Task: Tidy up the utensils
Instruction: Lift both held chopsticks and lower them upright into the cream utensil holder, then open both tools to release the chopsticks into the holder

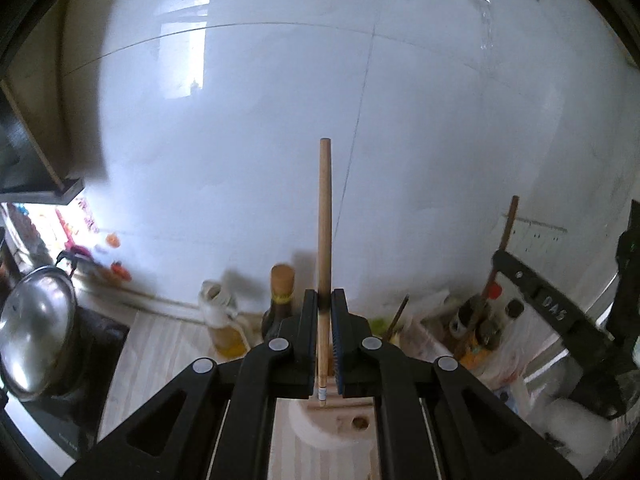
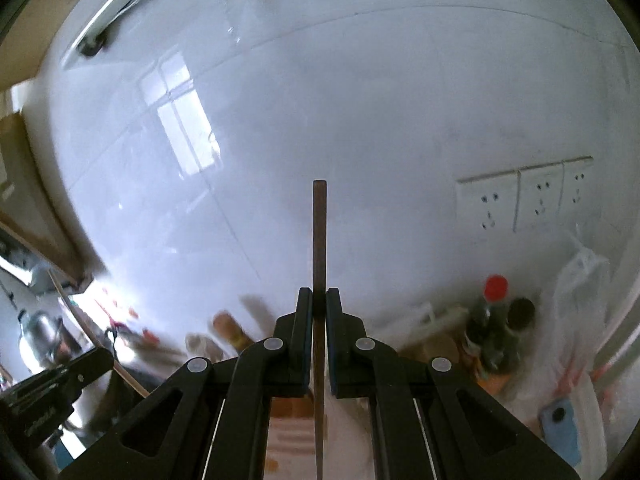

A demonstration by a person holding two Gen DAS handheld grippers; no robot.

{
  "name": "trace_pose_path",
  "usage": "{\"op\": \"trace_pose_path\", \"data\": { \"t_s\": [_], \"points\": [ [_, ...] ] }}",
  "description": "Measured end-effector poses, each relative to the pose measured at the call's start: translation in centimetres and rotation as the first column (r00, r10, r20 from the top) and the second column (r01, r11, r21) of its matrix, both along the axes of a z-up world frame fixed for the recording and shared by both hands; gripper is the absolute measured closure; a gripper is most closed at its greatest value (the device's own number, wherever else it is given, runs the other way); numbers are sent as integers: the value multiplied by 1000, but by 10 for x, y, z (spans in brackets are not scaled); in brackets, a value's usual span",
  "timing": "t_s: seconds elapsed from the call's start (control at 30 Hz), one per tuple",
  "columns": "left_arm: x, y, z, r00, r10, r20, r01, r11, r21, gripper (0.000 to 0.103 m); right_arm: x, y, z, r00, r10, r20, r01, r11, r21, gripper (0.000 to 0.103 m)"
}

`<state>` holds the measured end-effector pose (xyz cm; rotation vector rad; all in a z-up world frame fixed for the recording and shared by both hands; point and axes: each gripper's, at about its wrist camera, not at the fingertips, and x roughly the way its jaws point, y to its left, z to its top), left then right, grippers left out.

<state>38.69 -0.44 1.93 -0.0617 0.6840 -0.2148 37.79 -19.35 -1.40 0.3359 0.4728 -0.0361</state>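
Steel pot (image 1: 34, 332): sits far to the left of the wooden holder, out of my way on the dark hob.

Oil bottles (image 1: 280, 300): stand behind the wooden holder against the white wall (image 1: 280, 120); I judge they set how far back I can swing.

Left claw (image 1: 325, 304): clamped on the light chopstick (image 1: 325, 216), pads pinching its lower part so the thick end points up and the thin tip hangs down.

Light chopstick: upright, its tip just above the wooden holder (image 1: 344, 416) on the counter (image 1: 168, 352). I hold it vertical, I think, so it can drop straight into a slot.

Wooden holder: directly below my left claw; one round hole shows in its face.

Right claw (image 2: 319, 304): closed on the dark chopstick (image 2: 319, 240), also upright, well to the right of the wooden holder by the left view.

Dark chopstick: its lower end runs out of view, so I cannot tell what lies under it. Held ready, probably to go second.

Sauce bottles (image 2: 496, 320): right of the wooden holder, under the wall sockets (image 2: 524, 200).
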Motion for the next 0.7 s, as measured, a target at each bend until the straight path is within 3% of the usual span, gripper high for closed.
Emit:
{"op": "trace_pose_path", "data": {
  "t_s": [0.33, 0.7],
  "points": [
    [53, -16, -25, 999, -20, -48, 19, 1000, -18, 99, 46, 1, -15, 997, -50, 60, 46, 997, 70, 97],
    [77, -13, -76, 988, -19, -155, 13, 999, -40, 99, 49, -3, -21, 987, -73, 142, 60, 994, 96, 97]
  ]
}}
